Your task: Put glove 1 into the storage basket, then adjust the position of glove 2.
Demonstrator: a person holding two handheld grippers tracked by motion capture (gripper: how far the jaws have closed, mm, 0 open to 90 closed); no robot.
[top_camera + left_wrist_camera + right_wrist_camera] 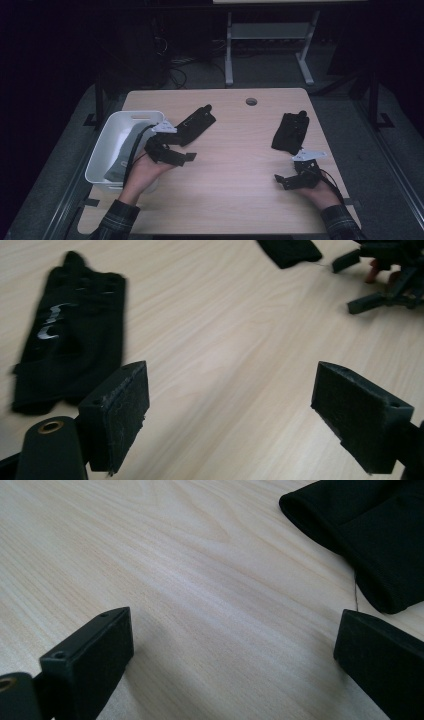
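Gloves lie on the wooden table (pixel 220 165), two of them, both black: one (pixel 196 125) just beside the white bin (pixel 102 150) at the left edge, the other (pixel 290 132) over toward the right side, well apart from the first. The left gripper (pixel 175 150) is held low between the bin and the near glove, its jaws spread wide with bare wood between them; in the left gripper view that glove (pixel 70 330) lies flat, off to the left of the gap and a little ahead, cuff end nearest the left jaw, pale markings on its back. The right gripper (pixel 287 181) rests close to the table near the front edge, jaws likewise spread and holding nothing; in the right gripper view the folded edge of the other glove (pixel 370 535) sits ahead and to the right, near the right jaw but apart from it. Something grey and dark already lies inside the bin, too dim to name. The work looks to be at the reaching stage, before any pick: each gripper is aimed toward its own glove and neither has touched cloth. Next, I judge, the left gripper must swing left and forward so the cuff falls between its jaws, drop until the lower edges meet the wood, then close on the fabric. Thin, limp cloth lying flat gives little to bite, so a shallow pinch could slip off.
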